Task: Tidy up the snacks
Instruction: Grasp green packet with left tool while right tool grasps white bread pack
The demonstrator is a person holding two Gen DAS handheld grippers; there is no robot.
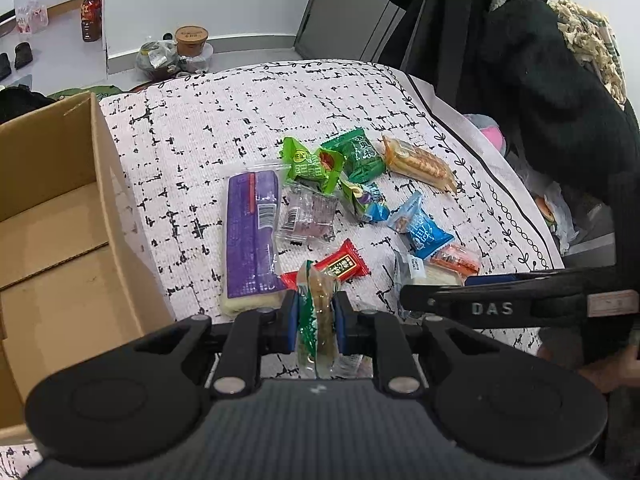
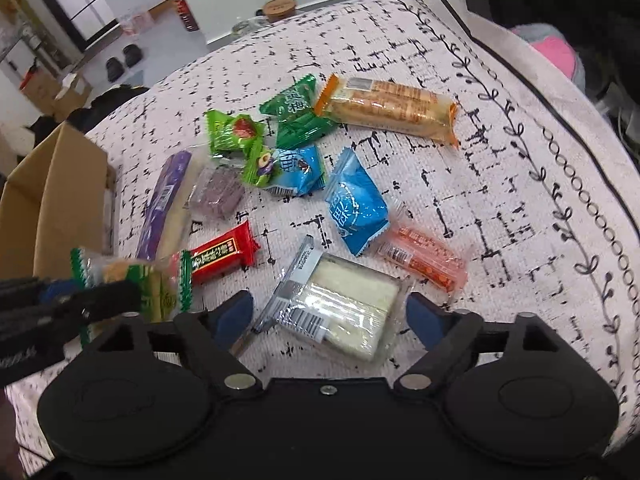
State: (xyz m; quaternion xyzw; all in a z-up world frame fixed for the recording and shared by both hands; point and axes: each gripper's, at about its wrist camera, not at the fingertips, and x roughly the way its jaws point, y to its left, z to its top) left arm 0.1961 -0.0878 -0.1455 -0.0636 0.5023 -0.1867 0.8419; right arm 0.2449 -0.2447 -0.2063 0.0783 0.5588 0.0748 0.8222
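step: mid-sort, one snack in hand, next being lined up
left gripper (image 1: 316,316): jaws pinched the green-edged clear packet of a brown bar (image 1: 320,312), lifted off the desk
right gripper (image 2: 328,316): jaws spread, straddling the clear-wrapped white cake slab (image 2: 352,304), pads not touching it
open brown cardboard box (image 1: 52,216): left of left jaws
next (judgement): carry packet to box; right jaws close on slab

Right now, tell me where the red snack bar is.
The red snack bar lies on the patterned cloth, in the right wrist view left of centre, between the long purple packet and the clear-wrapped white cake.
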